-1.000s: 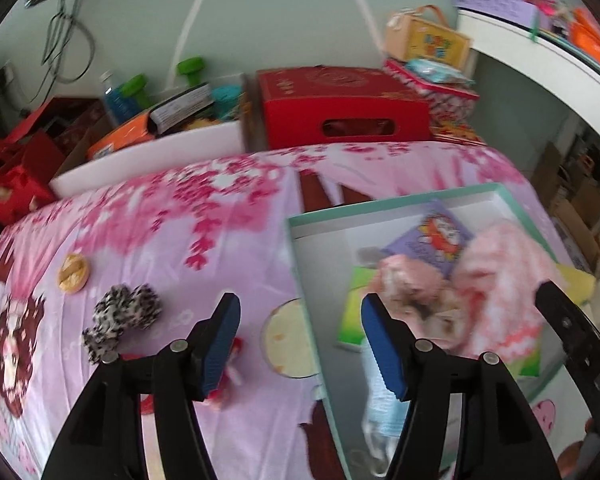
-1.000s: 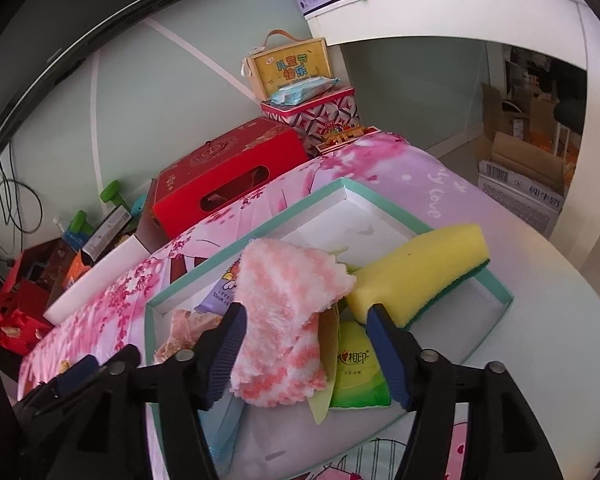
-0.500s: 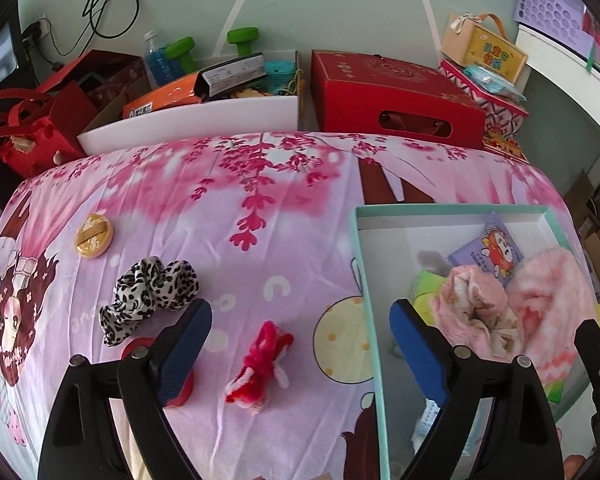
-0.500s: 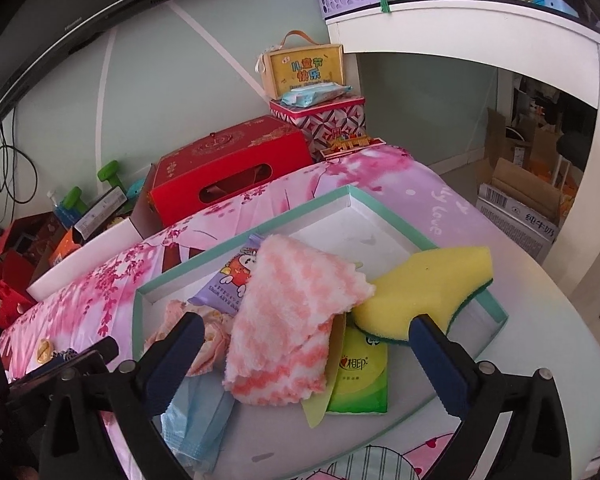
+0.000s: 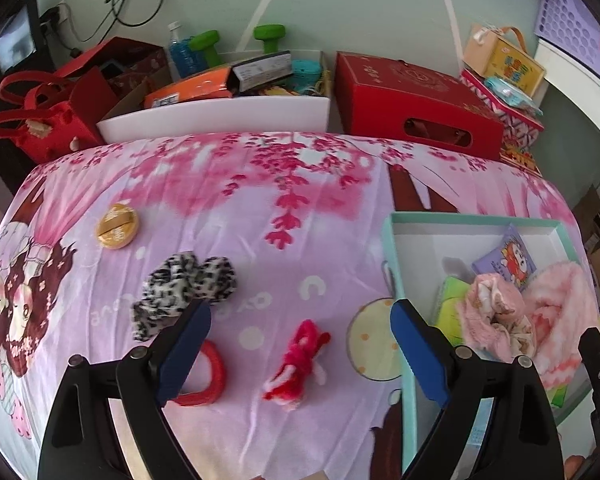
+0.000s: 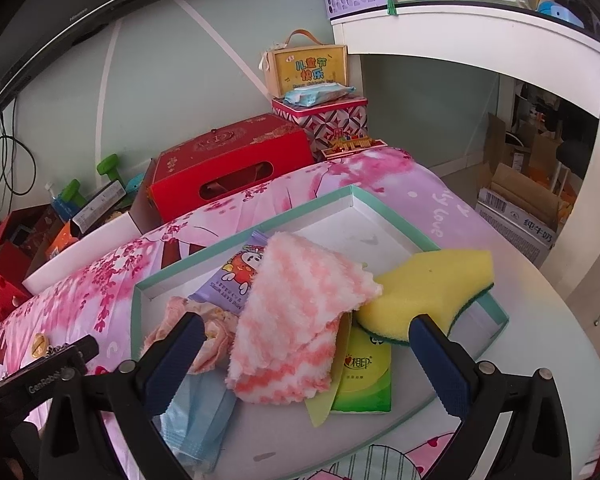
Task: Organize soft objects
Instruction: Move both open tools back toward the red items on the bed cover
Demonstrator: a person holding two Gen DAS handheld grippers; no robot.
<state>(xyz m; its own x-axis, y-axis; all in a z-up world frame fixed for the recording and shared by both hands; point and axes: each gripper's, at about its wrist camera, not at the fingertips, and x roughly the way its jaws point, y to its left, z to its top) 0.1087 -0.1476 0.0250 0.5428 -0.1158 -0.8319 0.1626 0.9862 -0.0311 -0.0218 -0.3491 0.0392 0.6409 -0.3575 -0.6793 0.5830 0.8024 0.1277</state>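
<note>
Left gripper (image 5: 300,344) wide open, empty; its left finger hides part of red ring (image 5: 204,376). Right gripper (image 6: 306,350) also spread, empty, mask (image 6: 198,420) half-hidden behind its left finger.

**Both my claws spread wide, both empty**

My left gripper (image 5: 300,344) tilts steeply down, its blue pads (image 5: 184,354) standing far apart with nothing pressed between them. My right gripper (image 6: 304,360) angles down as well, its jaws at full spread and its pads (image 6: 440,364) closing on nothing. The right gripper's black edge shows in the left view.
</note>
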